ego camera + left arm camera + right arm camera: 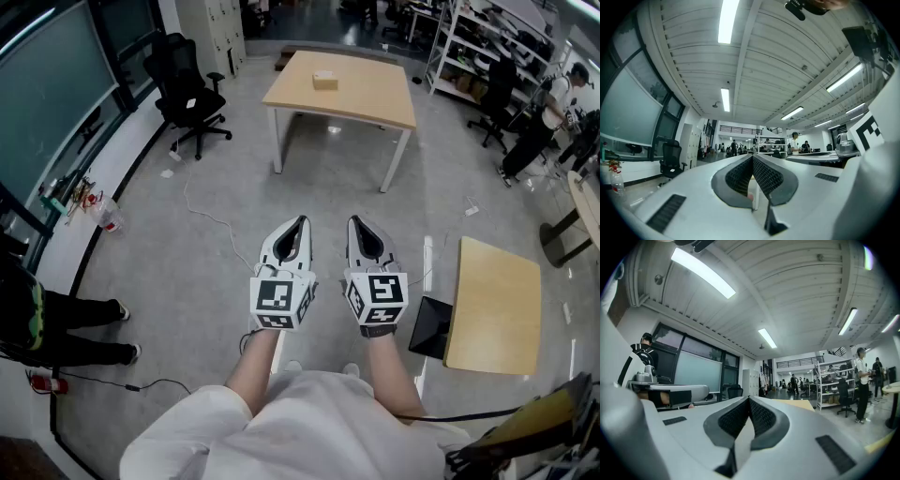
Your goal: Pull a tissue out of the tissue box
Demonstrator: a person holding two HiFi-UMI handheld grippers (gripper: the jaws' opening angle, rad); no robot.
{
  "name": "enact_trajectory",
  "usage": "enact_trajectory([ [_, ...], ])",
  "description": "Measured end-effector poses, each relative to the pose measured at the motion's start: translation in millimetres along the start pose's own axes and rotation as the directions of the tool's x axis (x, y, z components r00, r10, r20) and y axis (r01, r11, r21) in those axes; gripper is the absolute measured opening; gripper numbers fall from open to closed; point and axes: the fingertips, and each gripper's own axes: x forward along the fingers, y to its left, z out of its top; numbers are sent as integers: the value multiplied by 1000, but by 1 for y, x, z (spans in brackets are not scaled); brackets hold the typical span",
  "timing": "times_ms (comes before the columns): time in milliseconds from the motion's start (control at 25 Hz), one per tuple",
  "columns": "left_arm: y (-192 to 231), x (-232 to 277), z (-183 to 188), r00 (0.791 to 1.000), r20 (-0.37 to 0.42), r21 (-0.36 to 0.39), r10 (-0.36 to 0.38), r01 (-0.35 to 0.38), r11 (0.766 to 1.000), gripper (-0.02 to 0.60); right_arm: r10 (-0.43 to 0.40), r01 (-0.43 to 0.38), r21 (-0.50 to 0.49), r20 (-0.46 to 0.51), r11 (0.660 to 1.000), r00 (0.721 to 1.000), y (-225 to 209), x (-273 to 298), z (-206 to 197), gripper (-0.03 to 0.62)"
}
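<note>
A small beige tissue box (324,81) lies on a light wooden table (366,98) far ahead of me across the grey floor. Both grippers are held out side by side at waist height, well short of that table, pointing toward it. The left gripper (301,222) has its jaws together with nothing between them, and its ribbed pads (740,176) meet at the tip. On the right gripper (355,222) the jaws are likewise shut and empty, pads (761,416) touching. The tan table top (802,404) shows just past the right jaws.
A black office chair (191,95) stands left of the table. A smaller wooden table (497,305) is close on my right, with a dark panel (429,326) leaning by it. A person's legs (75,328) are at the left wall. Shelving (487,42) and people fill the far right.
</note>
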Motion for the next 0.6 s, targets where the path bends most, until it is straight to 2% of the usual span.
enact_trajectory([
  [240, 22, -18, -20, 999, -34, -33, -11, 10, 999, -12, -13, 13, 35, -24, 999, 1000, 25, 3, -17, 3],
  [400, 33, -12, -31, 999, -33, -83, -16, 14, 996, -12, 35, -34, 70, -20, 997, 999, 39, 8, -24, 3],
  [600, 25, 23, -40, 998, -31, -98, -51, 48, 994, -12, 38, -36, 65, -31, 997, 999, 19, 29, -32, 3],
])
